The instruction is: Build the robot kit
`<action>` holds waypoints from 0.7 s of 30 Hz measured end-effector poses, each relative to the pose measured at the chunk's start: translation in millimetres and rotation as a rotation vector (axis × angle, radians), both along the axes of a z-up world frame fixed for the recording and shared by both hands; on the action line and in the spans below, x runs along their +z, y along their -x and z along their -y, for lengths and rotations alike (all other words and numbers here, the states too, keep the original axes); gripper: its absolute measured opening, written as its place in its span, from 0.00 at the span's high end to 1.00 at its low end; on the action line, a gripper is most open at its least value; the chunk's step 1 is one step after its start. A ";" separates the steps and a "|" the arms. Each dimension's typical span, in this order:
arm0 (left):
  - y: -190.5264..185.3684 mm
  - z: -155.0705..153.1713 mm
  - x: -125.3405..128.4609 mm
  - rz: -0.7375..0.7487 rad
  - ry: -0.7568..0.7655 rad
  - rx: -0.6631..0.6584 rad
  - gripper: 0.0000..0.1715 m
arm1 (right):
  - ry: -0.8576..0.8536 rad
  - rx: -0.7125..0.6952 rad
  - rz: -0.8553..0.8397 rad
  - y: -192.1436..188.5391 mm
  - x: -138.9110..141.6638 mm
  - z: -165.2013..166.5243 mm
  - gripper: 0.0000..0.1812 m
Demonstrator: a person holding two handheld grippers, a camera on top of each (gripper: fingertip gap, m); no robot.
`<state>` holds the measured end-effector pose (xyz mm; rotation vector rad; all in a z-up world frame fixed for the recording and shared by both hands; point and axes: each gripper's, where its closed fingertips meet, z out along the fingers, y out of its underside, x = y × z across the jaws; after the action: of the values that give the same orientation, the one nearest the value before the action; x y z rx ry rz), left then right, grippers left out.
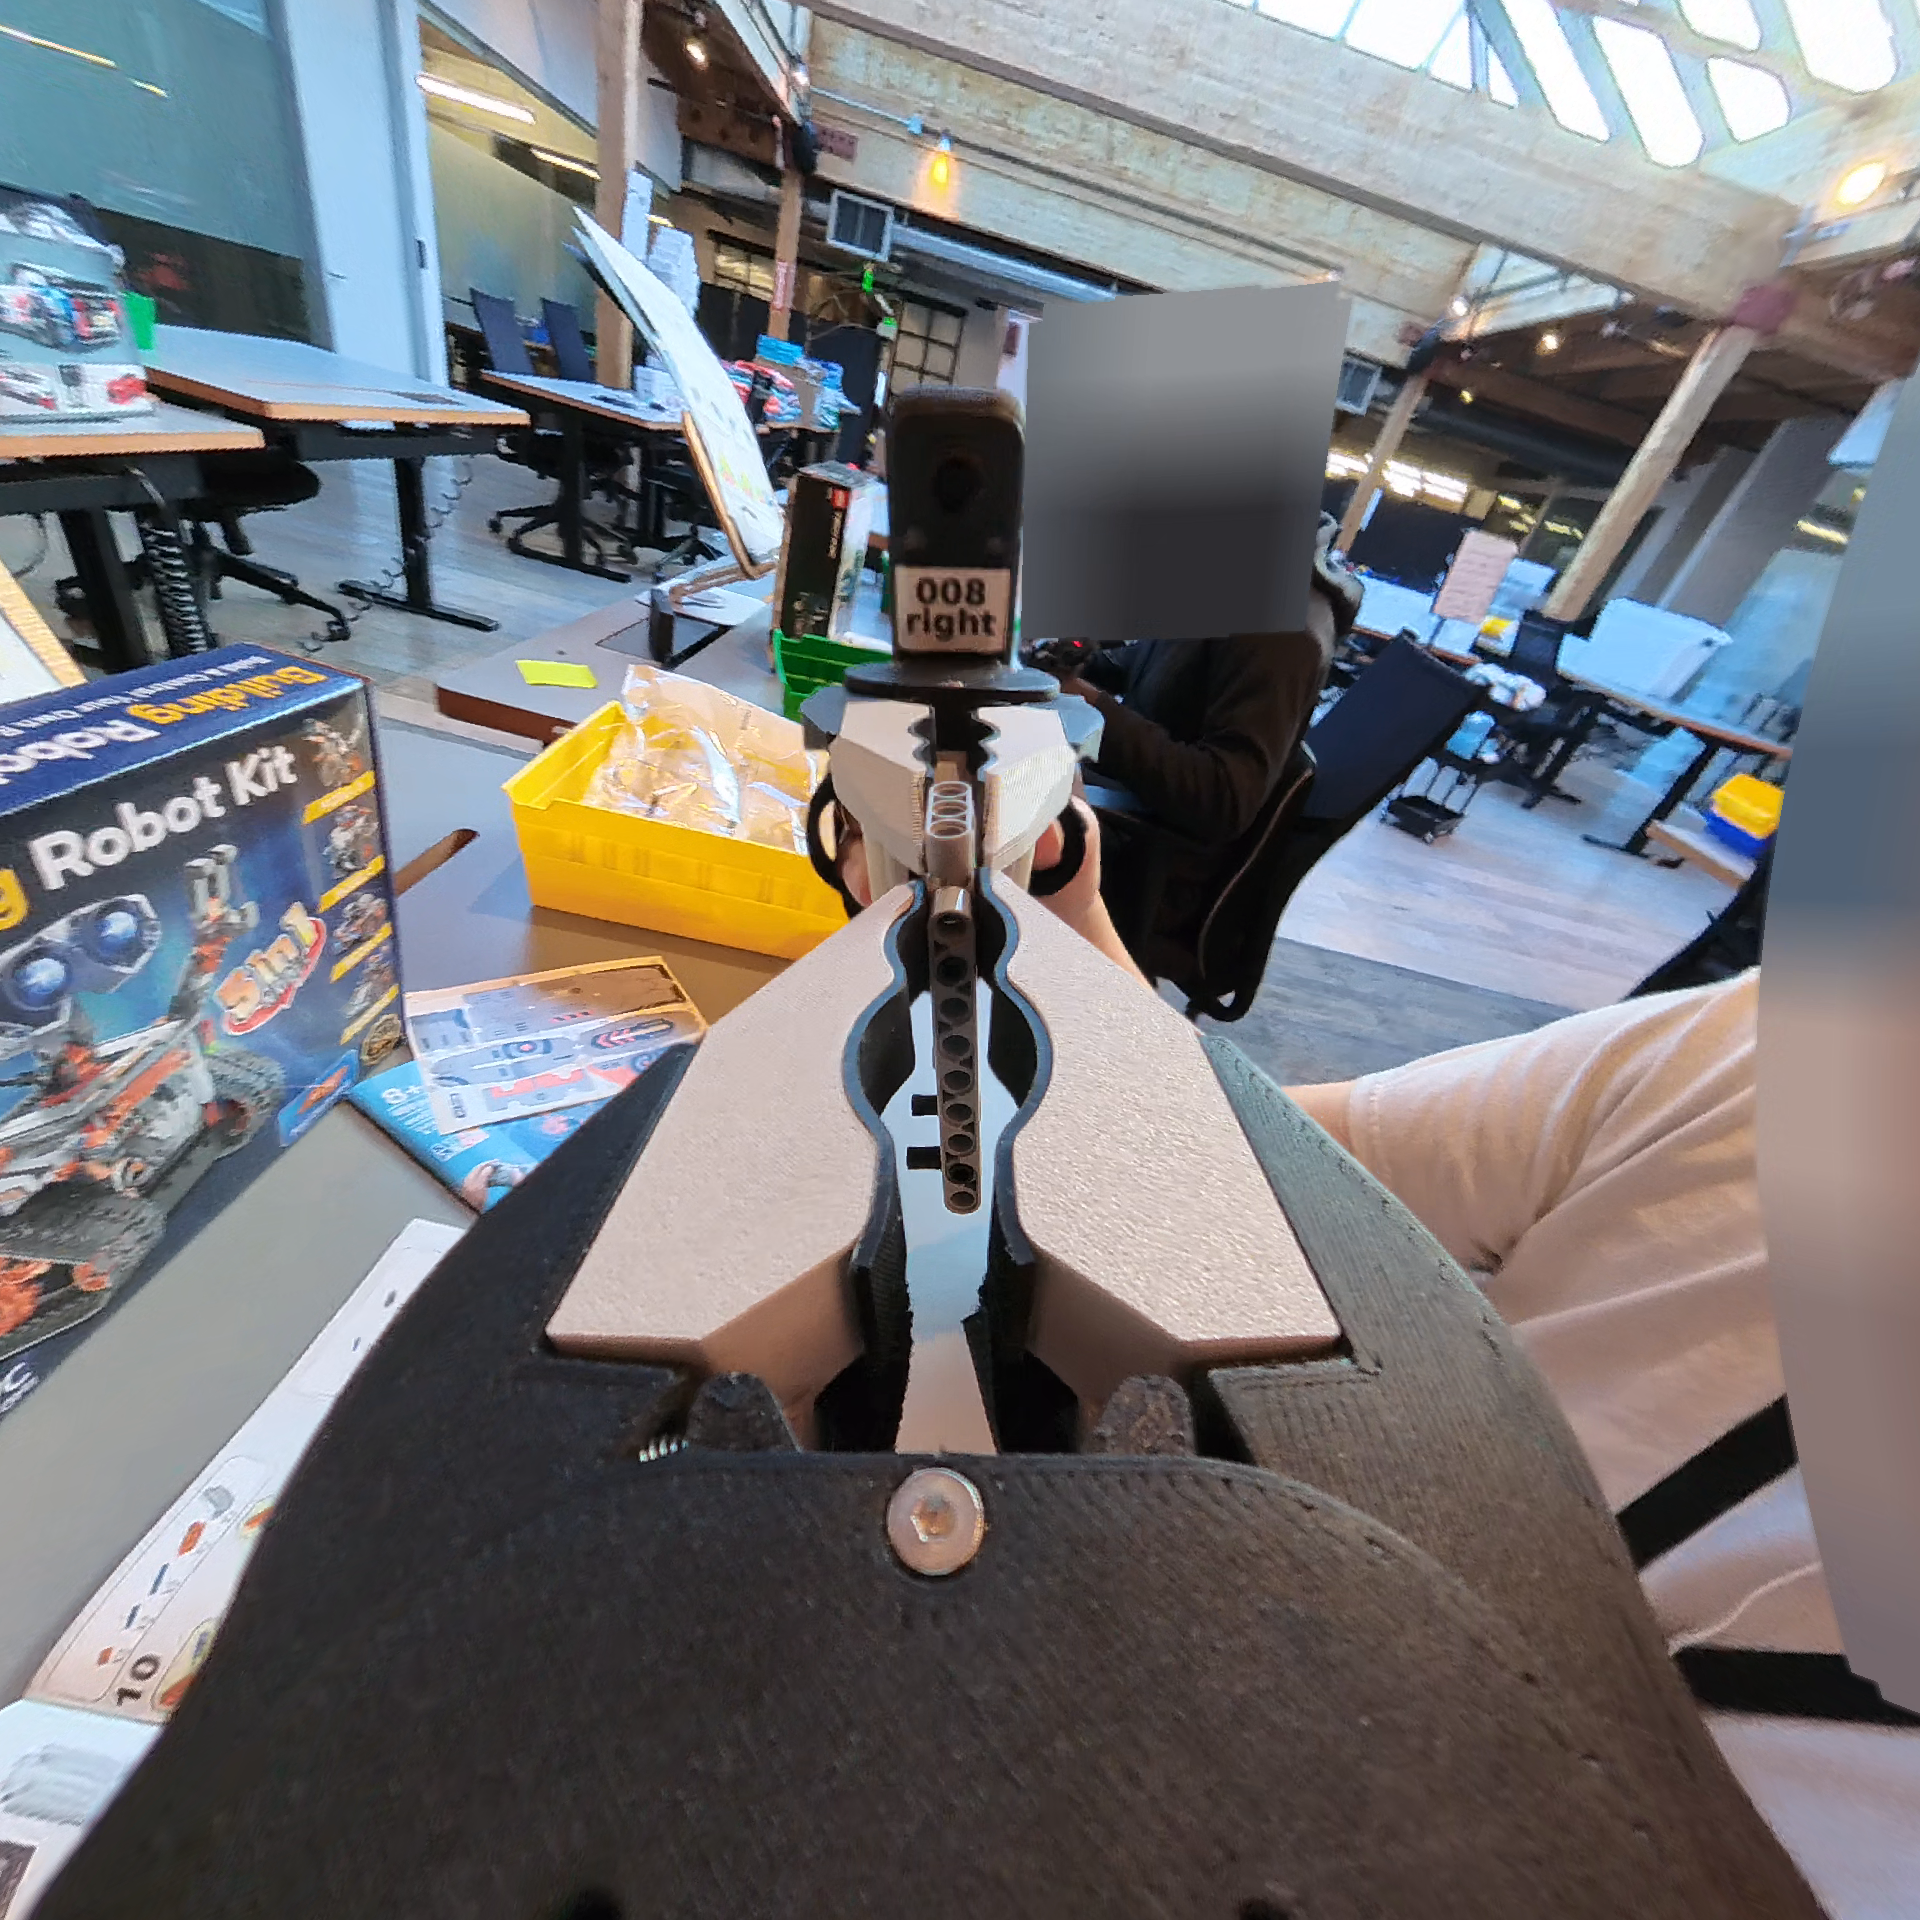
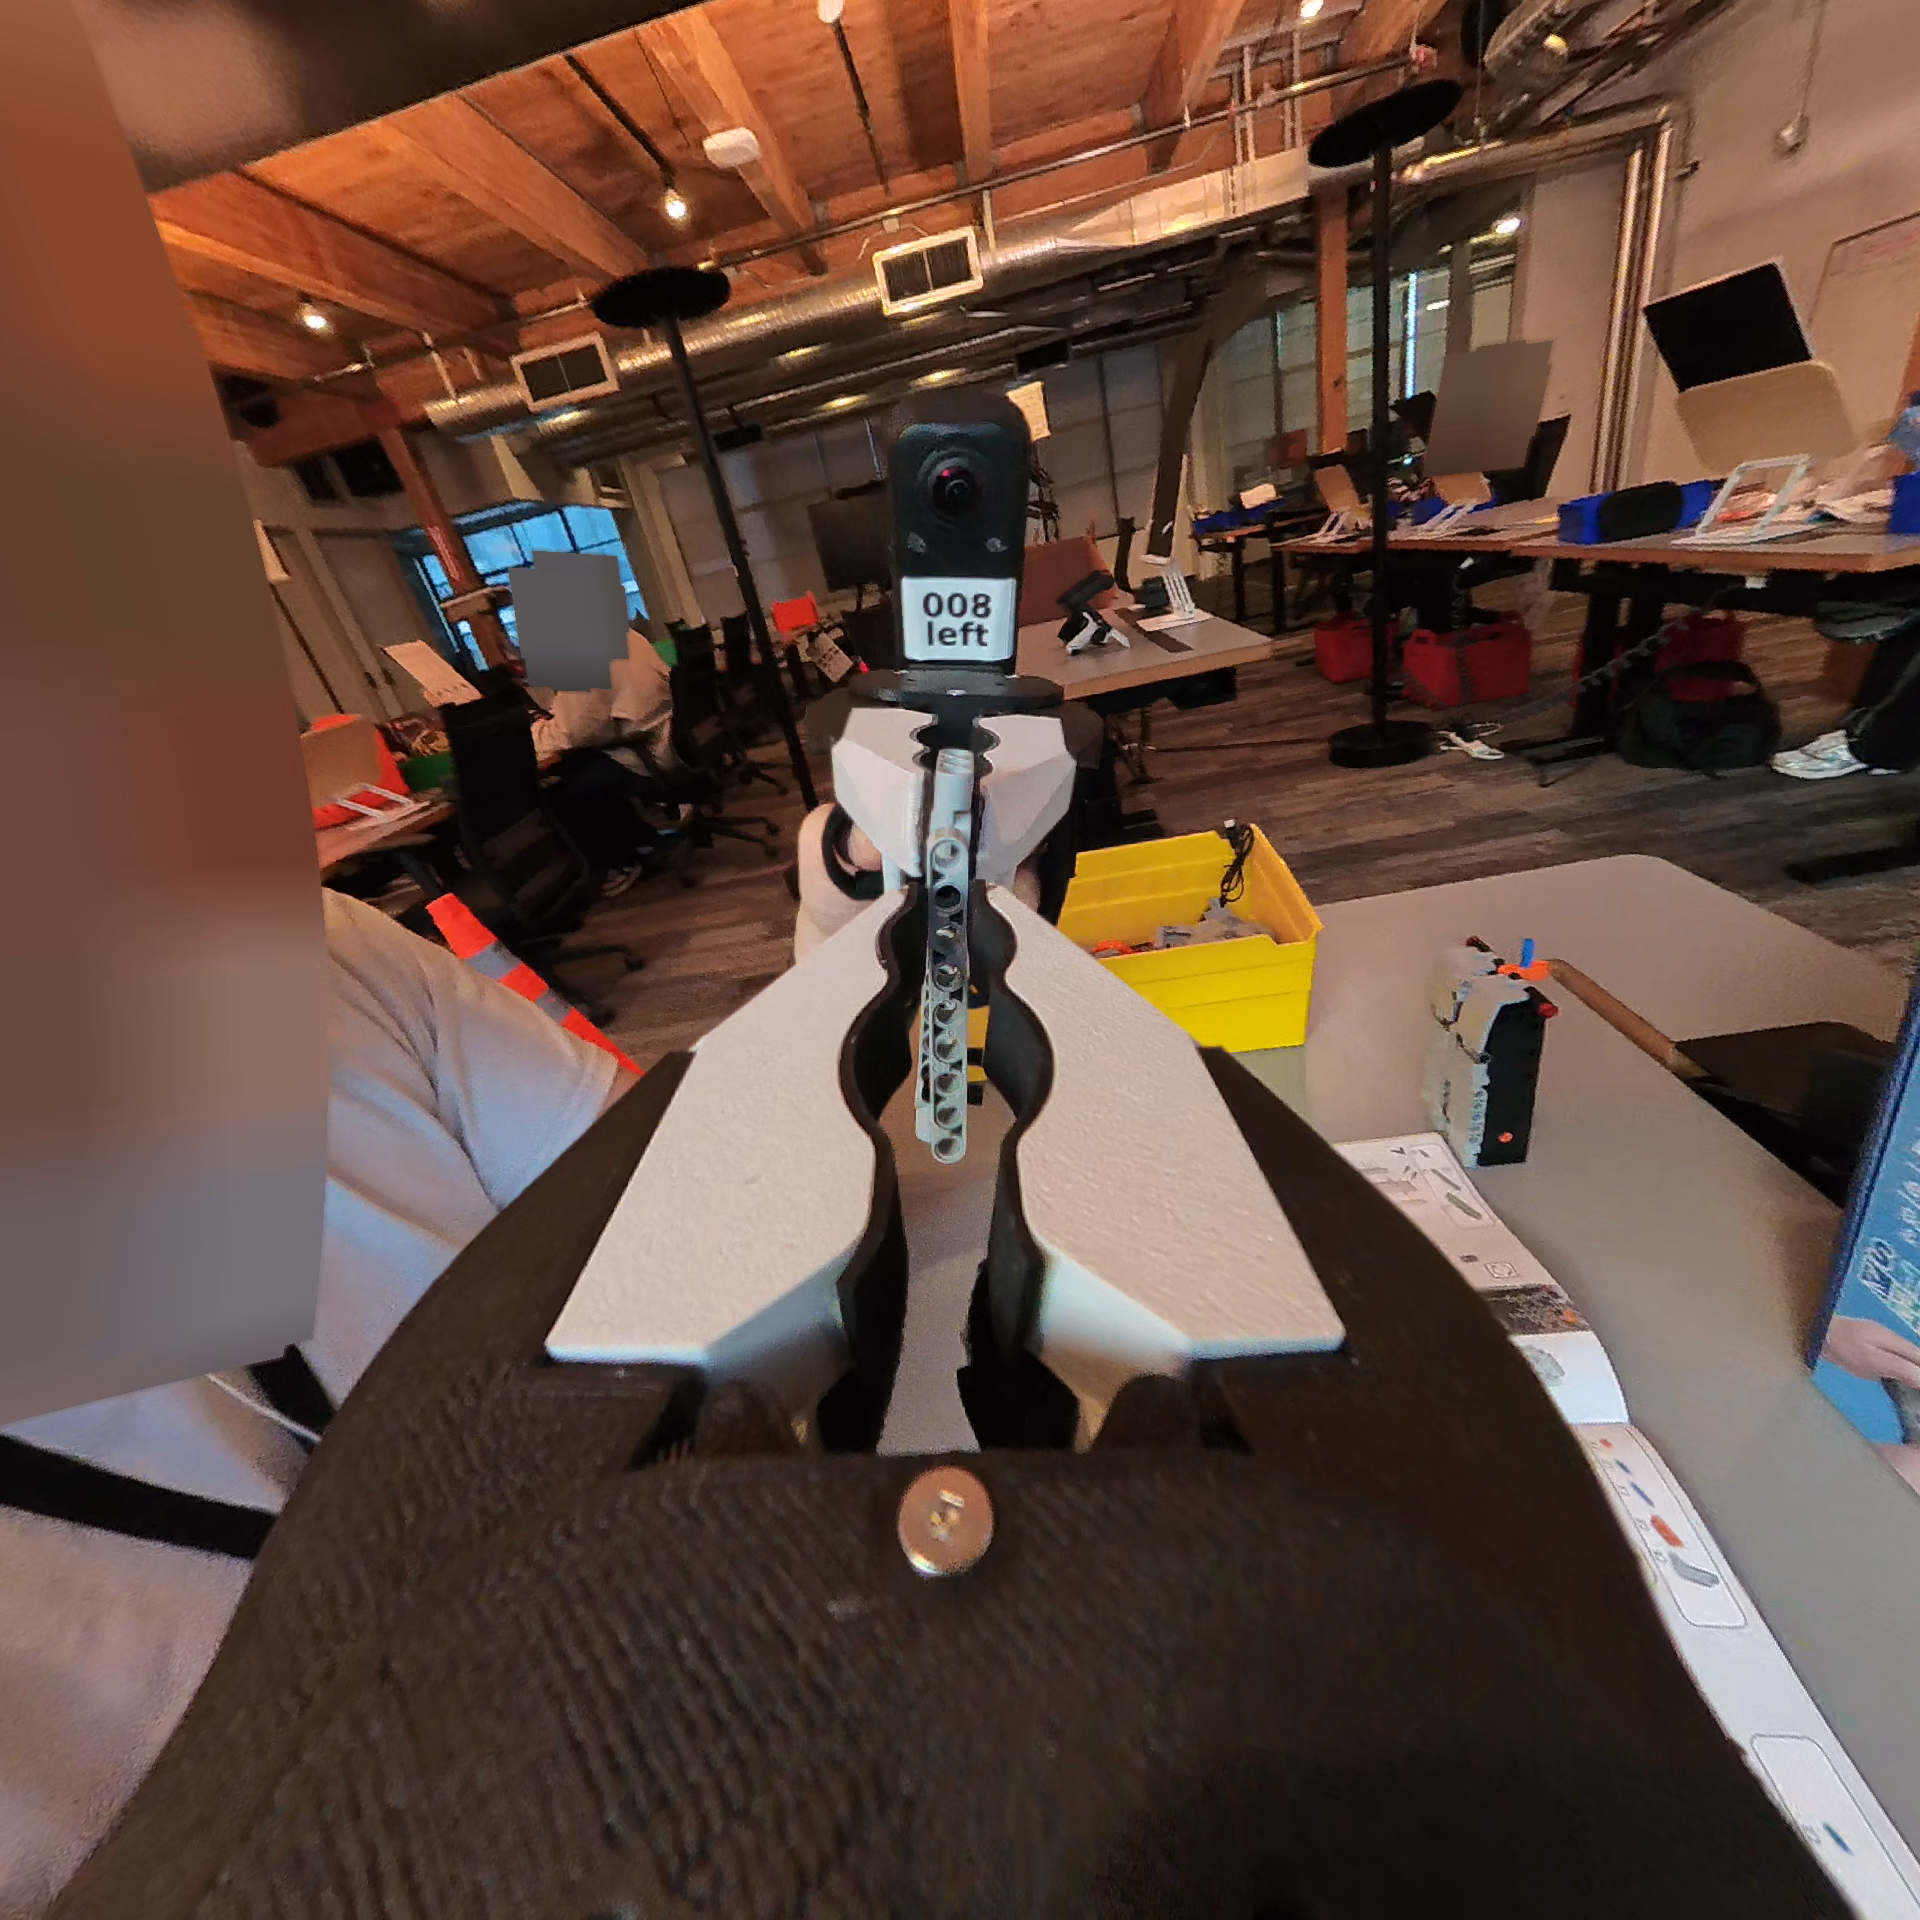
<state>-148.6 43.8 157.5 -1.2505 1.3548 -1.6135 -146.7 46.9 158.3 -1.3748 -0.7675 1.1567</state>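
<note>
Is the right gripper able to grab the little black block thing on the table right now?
Probably not yet: the right gripper is shut on a grey beam, so its jaws are full. The way to the block looks free.

Dark grey holed beam (image 1: 954, 1049) and light grey holed beam (image 2: 943, 1039), end to end, each pinched in tongs.

An open-plan office-workshop in a converted loft: exposed timber joists (image 2: 499, 239) and silver ventilation ducts (image 2: 790, 353) run overhead, with skylights (image 1: 1662, 73) above pale brick. Rows of height-adjustable desks (image 1: 343, 400) and black office chairs (image 1: 1371, 748) stand on wood flooring. Worktables (image 2: 1507, 935) carry yellow parts bins (image 2: 1216, 977), a boxed robot building kit (image 1: 177, 914) and printed instruction sheets (image 2: 1475, 1247). A seated person (image 2: 613, 717) works at a far desk.
</note>
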 end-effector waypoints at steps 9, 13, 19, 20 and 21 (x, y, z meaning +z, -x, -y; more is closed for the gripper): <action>4.5 6.6 4.3 0.021 -0.048 -0.004 0.97 | -0.006 0.044 -0.035 5.4 3.7 6.0 0.97; 4.9 5.0 0.4 0.001 -0.054 -0.005 0.97 | -0.033 -0.002 0.027 6.0 -0.1 4.7 0.97; 3.0 6.7 3.6 0.020 -0.092 0.026 0.97 | -0.059 -0.037 0.040 4.0 3.5 5.6 0.96; 2.6 6.1 3.9 0.024 -0.100 0.035 0.97 | -0.063 -0.045 0.040 3.5 3.5 4.8 0.96; 1.7 4.4 3.8 0.024 -0.108 0.055 0.97 | -0.060 -0.062 0.038 2.6 3.4 2.8 0.96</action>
<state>-150.3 39.4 161.2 -1.1910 1.3625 -1.4928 -149.3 44.2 161.7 -1.3650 -0.7754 1.0536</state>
